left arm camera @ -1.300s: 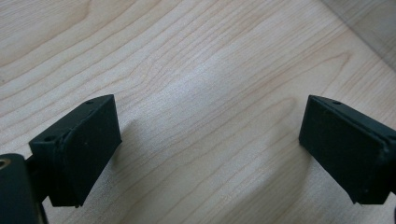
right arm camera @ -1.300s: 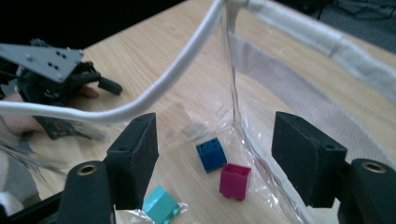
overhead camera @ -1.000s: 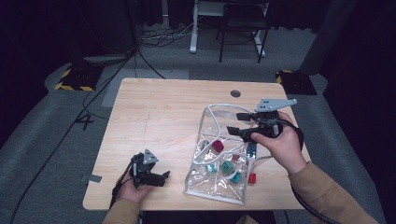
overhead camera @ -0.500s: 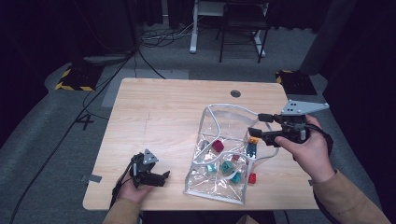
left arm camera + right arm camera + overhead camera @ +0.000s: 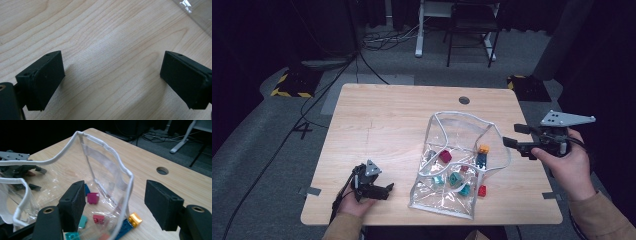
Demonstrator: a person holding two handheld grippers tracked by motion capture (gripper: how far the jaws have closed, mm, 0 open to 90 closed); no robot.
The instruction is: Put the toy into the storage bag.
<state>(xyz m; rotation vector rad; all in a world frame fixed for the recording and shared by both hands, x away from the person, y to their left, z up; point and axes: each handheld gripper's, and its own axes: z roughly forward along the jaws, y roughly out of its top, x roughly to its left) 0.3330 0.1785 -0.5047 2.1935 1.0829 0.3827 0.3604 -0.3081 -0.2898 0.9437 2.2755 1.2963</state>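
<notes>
Clear plastic bag (image 5: 447, 170) lies just left of the right gripper (image 5: 513, 136), whose jaws stand spread and empty

High view: fixed above the person's edge of the wooden table (image 5: 392, 125), facing forward and down; far enough to take in the whole top and the floor beyond.

Left gripper view: mounted on the left gripper (image 5: 371, 184), looking steeply down, very near the tabletop; bag corner at upper right.

Right gripper view: mounted on the right gripper (image 5: 517, 136), looking across the table, close to the clear plastic bag (image 5: 105, 170).

Shared: bag, toy bricks (image 5: 93, 197), table's round hole (image 5: 162, 170).
</notes>
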